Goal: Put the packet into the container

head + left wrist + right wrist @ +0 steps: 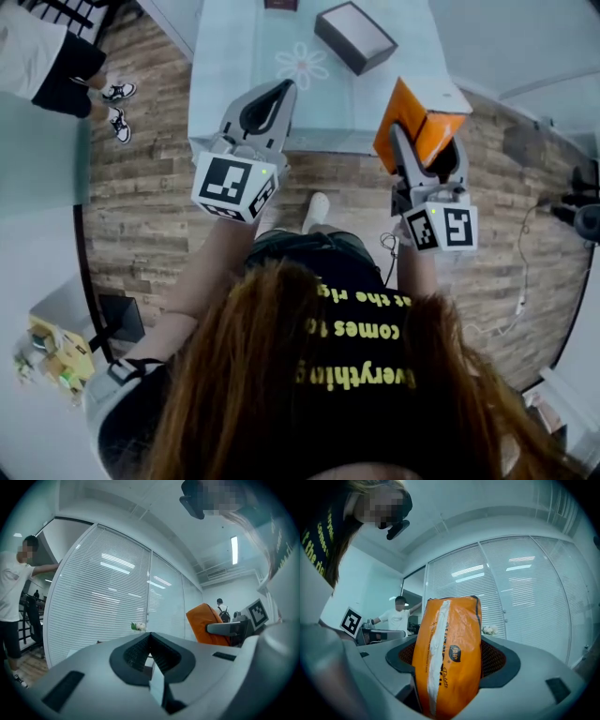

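We face the pale counter [234, 94], with the dark container [354, 36] on its far part. The orange packet [419, 117] hangs in the air by the counter's near right corner, well apart from the container. Its long axis runs along the jaws, and its free end points away from us. Our right claw [427, 139] is clamped on its lower part. Our left claw [284, 89] has its jaws together on nothing.

- Black shirt [356, 328], 6 o'clock in head view: yellow print, upside down, "everything", "comes to", "the rig…", rest cut off.
- Orange packet [450, 653]: dark script, roughly "Palette", uncertain; round logo and long print line too small to read.
- Left marker cube [234, 187], right marker cube [442, 228]: black-white square codes, no letters.
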A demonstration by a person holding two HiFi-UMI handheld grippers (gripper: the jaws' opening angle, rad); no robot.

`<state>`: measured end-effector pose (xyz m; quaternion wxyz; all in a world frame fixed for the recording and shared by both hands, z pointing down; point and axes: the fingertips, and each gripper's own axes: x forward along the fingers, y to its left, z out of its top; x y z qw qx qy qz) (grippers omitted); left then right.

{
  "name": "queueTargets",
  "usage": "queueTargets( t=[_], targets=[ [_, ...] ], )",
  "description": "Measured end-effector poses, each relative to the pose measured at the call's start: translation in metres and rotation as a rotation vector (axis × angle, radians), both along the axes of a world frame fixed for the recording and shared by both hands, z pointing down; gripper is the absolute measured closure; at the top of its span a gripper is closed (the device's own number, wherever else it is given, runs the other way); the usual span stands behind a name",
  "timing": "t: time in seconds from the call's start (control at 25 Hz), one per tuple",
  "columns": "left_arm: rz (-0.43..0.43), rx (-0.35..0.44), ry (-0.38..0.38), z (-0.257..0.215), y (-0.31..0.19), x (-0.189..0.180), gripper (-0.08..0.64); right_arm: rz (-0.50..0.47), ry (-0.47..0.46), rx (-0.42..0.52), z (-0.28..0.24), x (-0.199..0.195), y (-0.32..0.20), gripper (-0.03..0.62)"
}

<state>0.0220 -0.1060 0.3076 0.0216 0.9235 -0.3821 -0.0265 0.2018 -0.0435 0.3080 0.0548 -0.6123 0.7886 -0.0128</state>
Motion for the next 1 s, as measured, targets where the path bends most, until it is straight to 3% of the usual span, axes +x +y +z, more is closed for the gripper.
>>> queueTargets(
  t=[0.48, 1.0],
  targets=[
    [-0.075, -0.01, 0.012, 0.003, -0.038, 0.043, 0.56, -0.084, -0.026, -0.009, 0.004, 0.04, -0.052, 0.229],
    [-0.105, -0.032, -0.017, 0.014, -0.083, 0.04, 0.56, -0.097, -0.055, -0.048, 0.018, 0.042, -0.102, 0.229]
  ],
)
